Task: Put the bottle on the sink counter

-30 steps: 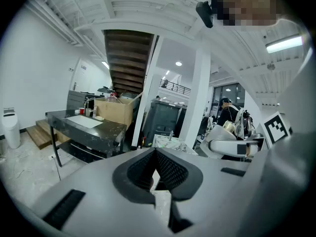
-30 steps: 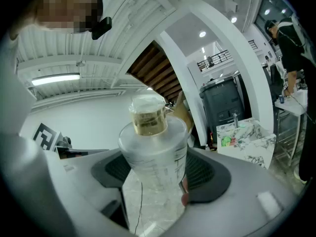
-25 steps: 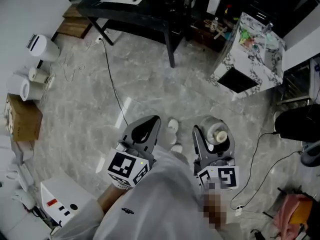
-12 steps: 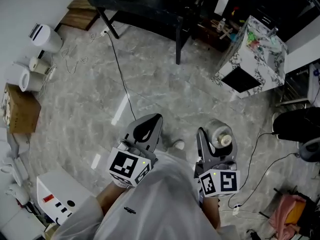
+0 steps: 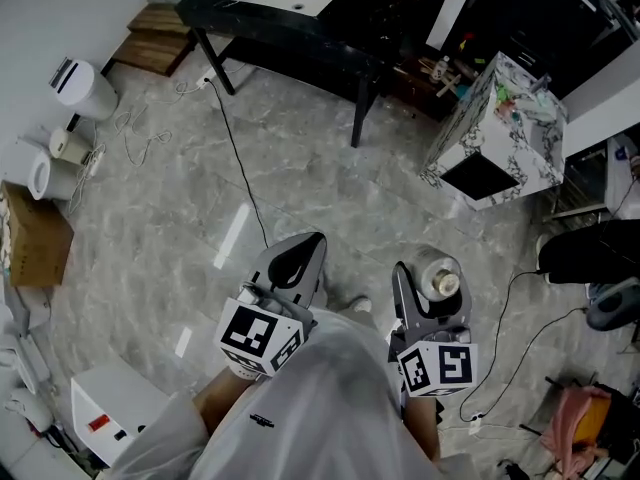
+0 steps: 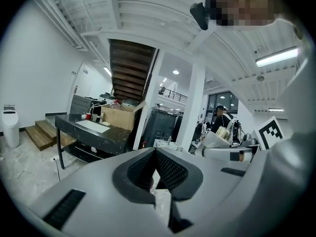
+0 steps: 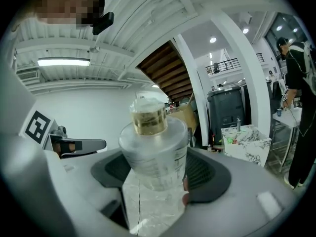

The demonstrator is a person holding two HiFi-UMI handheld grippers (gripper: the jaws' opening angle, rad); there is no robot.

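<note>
Right hand-held gripper [image 7: 159,173], bottle [image 7: 154,147] above floor [image 5: 300,188]

The grey marble floor [image 5: 320,183] carries a black cable [image 5: 238,168], a cardboard box [image 5: 35,248] and the black counter [image 5: 330,30].

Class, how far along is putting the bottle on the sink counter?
Done: the bottle is gripped in the right hand-held gripper. In hand: it hangs above the floor, apart from the sink counter across the room. Left: reach the counter, set it down, release.
</note>
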